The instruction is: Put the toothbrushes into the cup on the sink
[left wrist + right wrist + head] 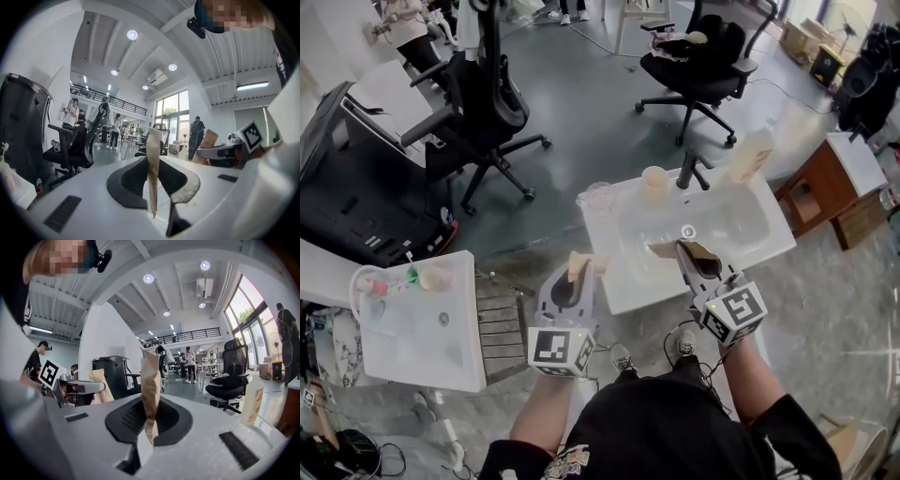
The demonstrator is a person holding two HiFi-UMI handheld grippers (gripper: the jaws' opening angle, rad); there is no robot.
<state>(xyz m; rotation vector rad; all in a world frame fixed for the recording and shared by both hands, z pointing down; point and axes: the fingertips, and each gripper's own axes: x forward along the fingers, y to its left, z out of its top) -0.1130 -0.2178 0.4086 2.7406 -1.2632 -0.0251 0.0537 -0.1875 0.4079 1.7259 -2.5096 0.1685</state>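
My left tongs (pixel 577 274) are clenched on a tan, paper-wrapped toothbrush (pixel 153 164), and my right tongs (pixel 688 255) are clenched on a second toothbrush (pixel 150 380) in the same kind of wrapper. Both hang at the near edge of the white sink (pixel 769 239), the right one over the basin's near side and the left at the near left corner.

The cream cup (pixel 654 180) stands on the back rim just beside the faucet (pixel 688 171), well apart from both. I take it as the target, though a clear glass (pixel 598 197) stands at the left corner.

Each toothbrush stands roughly upright, its long axis crossing the line of my tongs, with one end poking above and a shorter end below. I should take one over the cup at a time, keep it vertical, sink the lower end past the rim, then release.
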